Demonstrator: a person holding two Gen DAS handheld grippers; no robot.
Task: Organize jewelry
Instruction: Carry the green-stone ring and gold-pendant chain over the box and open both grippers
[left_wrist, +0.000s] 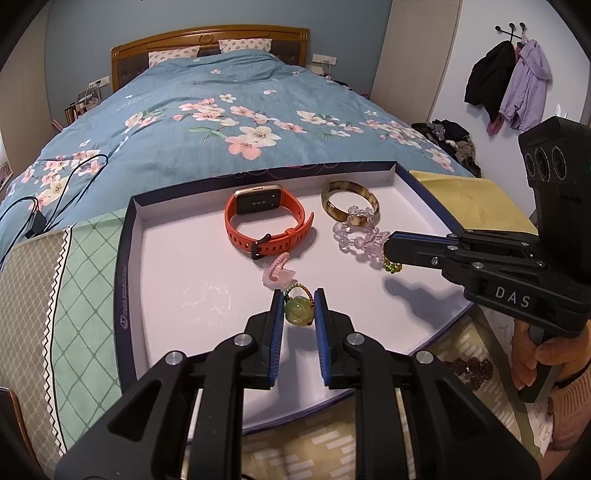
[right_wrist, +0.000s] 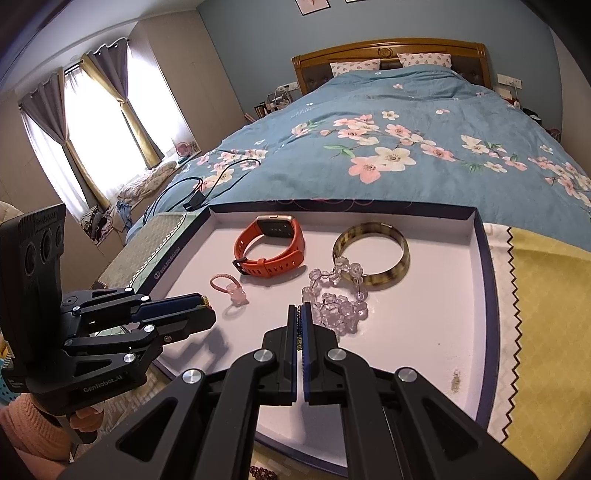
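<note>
A white tray with a dark blue rim (left_wrist: 127, 258) (right_wrist: 484, 280) lies on the bed's foot. In it are an orange smartwatch (left_wrist: 266, 221) (right_wrist: 271, 243), a tortoiseshell bangle (left_wrist: 349, 201) (right_wrist: 371, 254), a clear pink bead bracelet (left_wrist: 360, 236) (right_wrist: 340, 299) and a pink bead ring (left_wrist: 279, 271) (right_wrist: 231, 288). My left gripper (left_wrist: 299, 308) (right_wrist: 207, 306) is shut on a green bead ring with a jade flower (left_wrist: 297, 310), just above the tray floor. My right gripper (right_wrist: 300, 317) (left_wrist: 386, 251) is shut on a small yellow-green bead ring (left_wrist: 392, 266) beside the bead bracelet.
The tray rests on patterned cloths, green (left_wrist: 81, 295) at the left and yellow (right_wrist: 546, 314) at the right. A dark red bead bracelet (left_wrist: 471, 369) lies outside the tray's near right corner. A black cable (left_wrist: 55, 192) lies on the floral quilt.
</note>
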